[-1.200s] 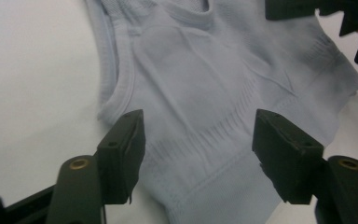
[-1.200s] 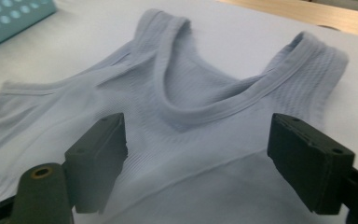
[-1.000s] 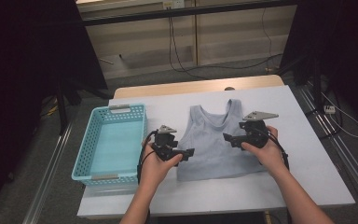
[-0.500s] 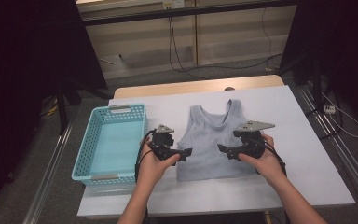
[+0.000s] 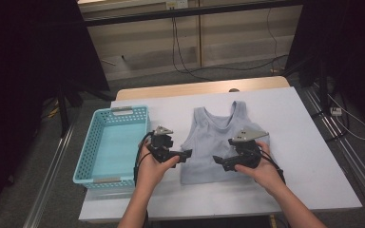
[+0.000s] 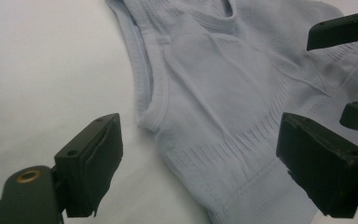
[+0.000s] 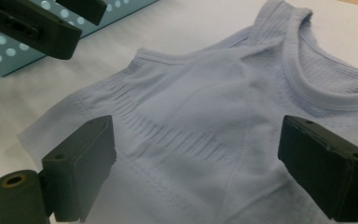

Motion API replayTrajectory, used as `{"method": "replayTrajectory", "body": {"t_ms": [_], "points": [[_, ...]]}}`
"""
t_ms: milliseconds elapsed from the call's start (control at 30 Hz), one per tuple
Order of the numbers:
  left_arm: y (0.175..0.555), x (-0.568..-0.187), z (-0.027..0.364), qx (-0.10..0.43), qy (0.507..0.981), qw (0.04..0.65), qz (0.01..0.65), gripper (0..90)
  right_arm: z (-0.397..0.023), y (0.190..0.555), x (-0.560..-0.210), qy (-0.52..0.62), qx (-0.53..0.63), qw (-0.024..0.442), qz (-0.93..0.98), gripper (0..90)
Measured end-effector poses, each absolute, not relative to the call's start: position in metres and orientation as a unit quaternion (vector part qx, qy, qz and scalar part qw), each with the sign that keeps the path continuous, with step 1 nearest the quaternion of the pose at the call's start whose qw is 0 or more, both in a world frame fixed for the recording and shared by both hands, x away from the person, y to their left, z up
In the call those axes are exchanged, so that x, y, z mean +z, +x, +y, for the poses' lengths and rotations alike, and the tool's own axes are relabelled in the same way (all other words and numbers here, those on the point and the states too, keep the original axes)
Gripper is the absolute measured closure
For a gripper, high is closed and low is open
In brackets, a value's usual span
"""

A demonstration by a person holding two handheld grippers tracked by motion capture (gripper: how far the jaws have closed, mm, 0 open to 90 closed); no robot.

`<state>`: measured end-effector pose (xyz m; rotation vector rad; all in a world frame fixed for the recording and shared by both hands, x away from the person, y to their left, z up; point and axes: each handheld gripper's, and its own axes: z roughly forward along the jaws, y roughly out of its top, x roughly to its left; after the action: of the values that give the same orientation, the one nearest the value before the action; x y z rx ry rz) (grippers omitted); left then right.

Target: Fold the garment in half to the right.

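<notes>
My pale blue ribbed knit tank top (image 5: 218, 142) lies flat on the white desk (image 5: 304, 142), right of the light blue plastic basket (image 5: 111, 142). My left tongs (image 5: 186, 154) and right tongs (image 5: 218, 161) have just been opening and stand released, nothing between them, at its lower sides. If I pinch only the top layer, the fold may come out crooked.

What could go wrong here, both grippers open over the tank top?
1. The left gripper straddles the tank top at its side edge, so it may catch one layer or miss.
2. The right gripper is over mid-fabric, so closing could bunch it.
3. The basket sits close by the left hand; a swing could bump it.
</notes>
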<state>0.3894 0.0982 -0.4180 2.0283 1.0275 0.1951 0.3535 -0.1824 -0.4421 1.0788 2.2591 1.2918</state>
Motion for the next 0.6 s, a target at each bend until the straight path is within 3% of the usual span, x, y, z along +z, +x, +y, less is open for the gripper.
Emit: {"method": "replayTrajectory", "body": {"t_ms": [600], "points": [[0.391,-0.419,0.104,0.082,0.803,0.414,0.42,14.8,-0.153,0.346,-0.448,0.342,0.455,0.142,0.81,10.2]]}}
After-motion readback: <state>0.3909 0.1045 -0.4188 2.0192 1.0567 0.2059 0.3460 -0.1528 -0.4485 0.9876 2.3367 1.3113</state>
